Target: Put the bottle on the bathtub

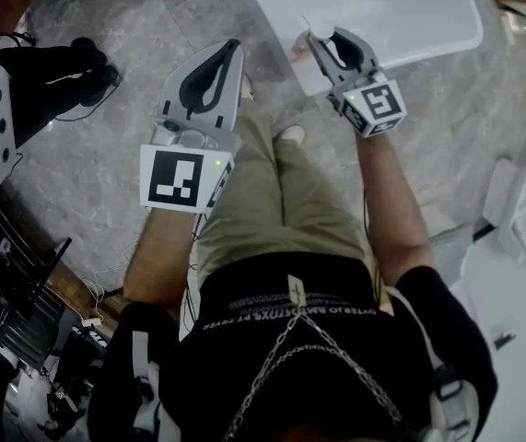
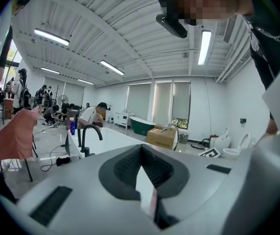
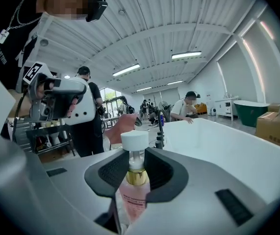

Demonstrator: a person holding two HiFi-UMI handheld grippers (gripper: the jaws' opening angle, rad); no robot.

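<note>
A pink bottle (image 3: 132, 192) with a gold collar and a white pump cap stands upright between the pads of my right gripper (image 3: 136, 173), which is shut on its neck. In the head view the right gripper (image 1: 322, 37) holds the bottle (image 1: 304, 44) at the near corner of the white bathtub (image 1: 410, 17). The bathtub (image 3: 218, 146) stretches away to the right behind the bottle, with a black faucet (image 3: 160, 136) at its edge. My left gripper (image 1: 233, 49) hangs over the floor left of the tub. Its jaws (image 2: 142, 180) are shut with nothing between them.
A white toilet (image 1: 520, 210) stands at the right and a metal rack (image 1: 23, 284) at the left. Another person's black shoes (image 1: 92, 67) are on the marble floor. A cardboard box (image 2: 162, 137) and a green tub (image 2: 142, 125) lie beyond the bathtub, with people further back.
</note>
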